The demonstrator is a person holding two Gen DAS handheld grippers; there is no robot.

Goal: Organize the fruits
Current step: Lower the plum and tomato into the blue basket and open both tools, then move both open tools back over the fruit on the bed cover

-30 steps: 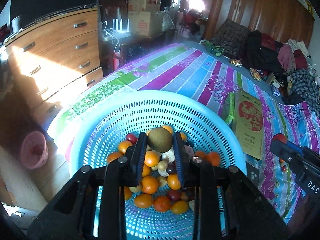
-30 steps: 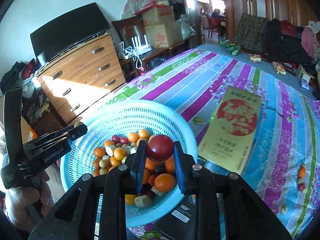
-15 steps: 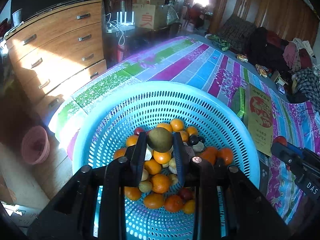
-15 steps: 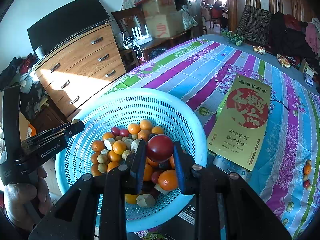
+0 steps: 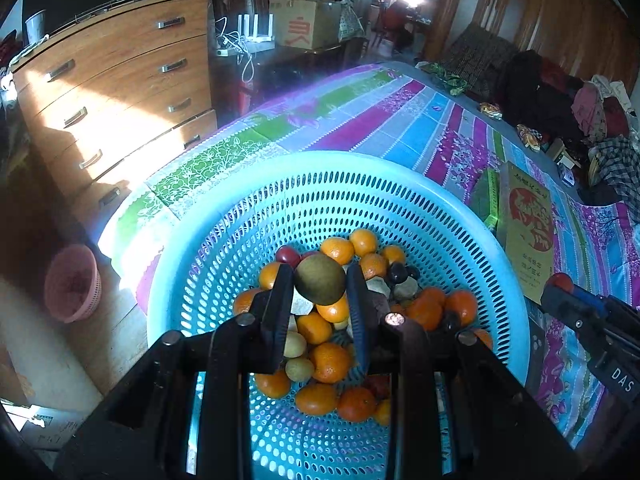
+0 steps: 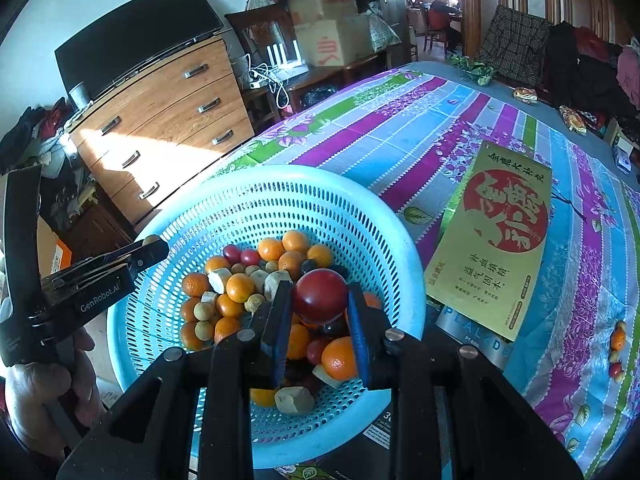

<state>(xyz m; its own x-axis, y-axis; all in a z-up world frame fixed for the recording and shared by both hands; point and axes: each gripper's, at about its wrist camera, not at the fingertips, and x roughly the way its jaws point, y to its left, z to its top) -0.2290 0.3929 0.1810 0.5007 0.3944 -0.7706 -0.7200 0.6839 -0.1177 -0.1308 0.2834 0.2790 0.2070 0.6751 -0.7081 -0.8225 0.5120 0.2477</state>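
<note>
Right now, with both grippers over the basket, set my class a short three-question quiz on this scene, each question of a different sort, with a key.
1. True or false: the left gripper holds a red fruit.
2. What is the right gripper shut on? A) an orange B) a red fruit C) nothing
3. Fill in: the gold box lies ___ the blue basket.

Key: 1 false, it holds a green-brown fruit; 2 B; 3 beside.
</note>
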